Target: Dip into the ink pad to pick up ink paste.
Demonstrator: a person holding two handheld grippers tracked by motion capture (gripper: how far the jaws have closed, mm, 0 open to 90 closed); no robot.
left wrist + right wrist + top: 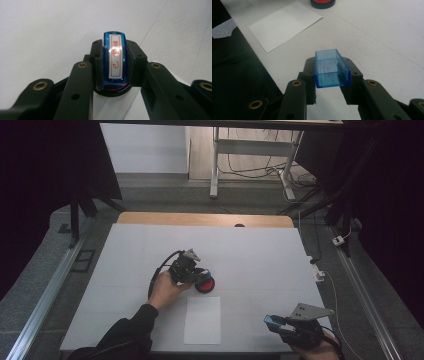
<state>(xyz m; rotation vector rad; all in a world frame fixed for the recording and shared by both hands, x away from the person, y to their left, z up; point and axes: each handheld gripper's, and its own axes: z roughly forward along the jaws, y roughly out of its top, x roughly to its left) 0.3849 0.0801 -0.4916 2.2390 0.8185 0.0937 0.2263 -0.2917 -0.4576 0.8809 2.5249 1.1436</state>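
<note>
Two things lie near the work: a white paper sheet (202, 320) and a round red ink pad (205, 284) on the white table (260, 255). The left gripper (113, 75) clamps a blue stamp (114, 58), long axis running away from the camera, over the pad. The right gripper (332, 82) grasps the stamp's empty blue cap (331, 68), open side up, at the table's near edge.

A white-covered surface (260, 255) with a wooden far edge stands on grey carpet (165, 195). Beyond it, the white metal legs of another table (215, 165) rise over tangled cables (260, 170). Black drapes (45, 180) darken both sides, and aluminium rails (45, 295) flank the surface.
</note>
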